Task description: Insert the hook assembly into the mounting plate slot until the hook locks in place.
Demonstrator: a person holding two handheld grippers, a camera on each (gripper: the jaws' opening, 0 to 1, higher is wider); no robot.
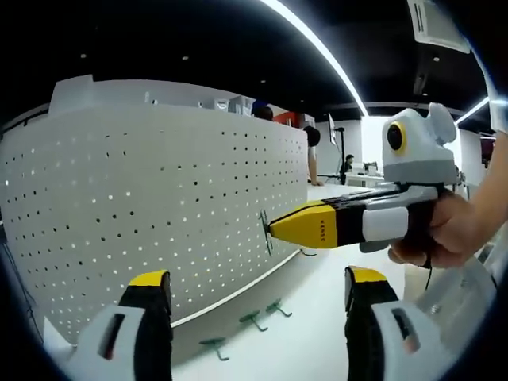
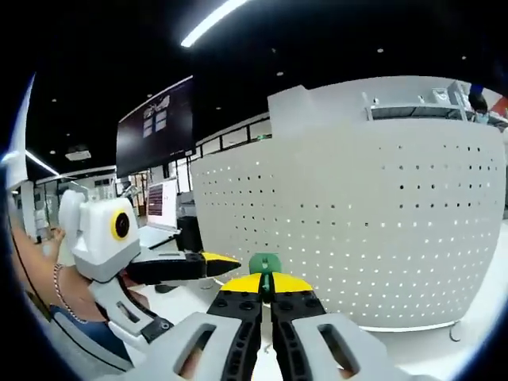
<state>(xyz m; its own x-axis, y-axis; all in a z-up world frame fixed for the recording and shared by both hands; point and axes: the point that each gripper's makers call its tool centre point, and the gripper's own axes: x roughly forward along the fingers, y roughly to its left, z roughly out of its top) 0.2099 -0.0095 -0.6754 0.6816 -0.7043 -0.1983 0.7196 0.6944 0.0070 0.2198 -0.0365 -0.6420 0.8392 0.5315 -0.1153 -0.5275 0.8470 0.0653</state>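
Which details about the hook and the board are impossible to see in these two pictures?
- Right gripper view: most of the green hook is hidden by the right gripper.
- Left gripper view: whether the hook has entered a hole of the pegboard is too small to tell.
- Left gripper view: the spare hooks are too small for their shape.

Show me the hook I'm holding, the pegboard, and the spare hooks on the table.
green hook (image 2: pixel 265 264), right gripper view, its flat top above the jaw tips.
pegboard (image 1: pixel 159 198), left gripper view, bare perforated face.
spare hooks (image 1: pixel 254 320), left gripper view, middle one's stem.
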